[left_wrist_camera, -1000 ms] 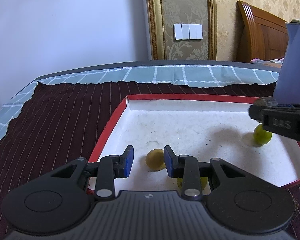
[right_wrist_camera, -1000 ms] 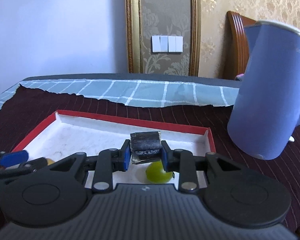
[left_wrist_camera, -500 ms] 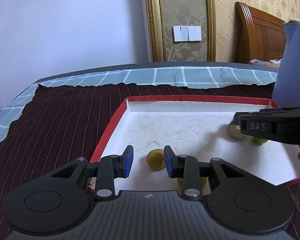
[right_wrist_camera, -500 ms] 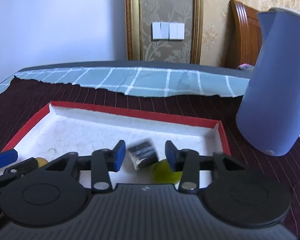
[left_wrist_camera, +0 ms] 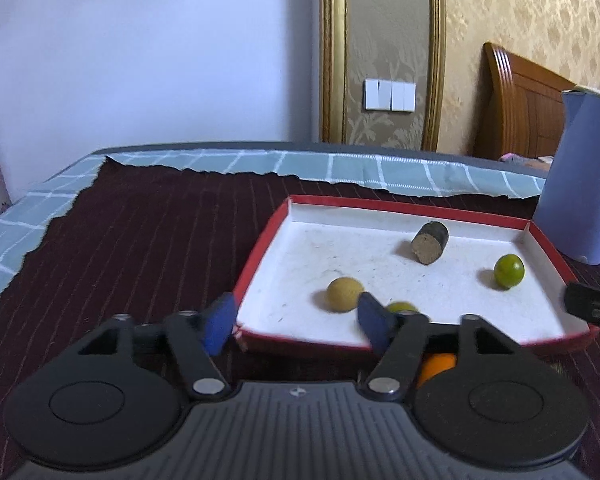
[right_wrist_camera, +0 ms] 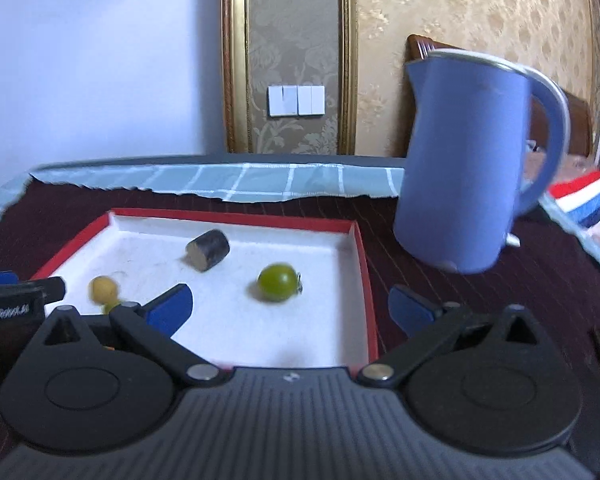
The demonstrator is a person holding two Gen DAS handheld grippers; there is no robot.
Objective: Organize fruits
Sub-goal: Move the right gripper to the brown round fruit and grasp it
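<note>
Looks like a drop-off step just wrapping up: both hand-held grippers are letting go, nothing held. The left hand-held gripper (left_wrist_camera: 296, 322) has its jaws opening over the near edge of the red-rimmed white cardboard tray (left_wrist_camera: 400, 205); the right hand-held gripper (right_wrist_camera: 290, 308) is opening wide, empty too.

In the tray: a dark stubby cylinder with a tan cut end (left_wrist_camera: 430, 242) at the far side, a green round fruit (left_wrist_camera: 509, 271) to the right, a yellowish round fruit (left_wrist_camera: 343, 294) near-left.

Next job, I'd guess, is the small orange fruit (left_wrist_camera: 436, 364) outside the near rim, half hidden under the left gripper. The tall blue kettle (right_wrist_camera: 472, 164) crowds the right side.
</note>
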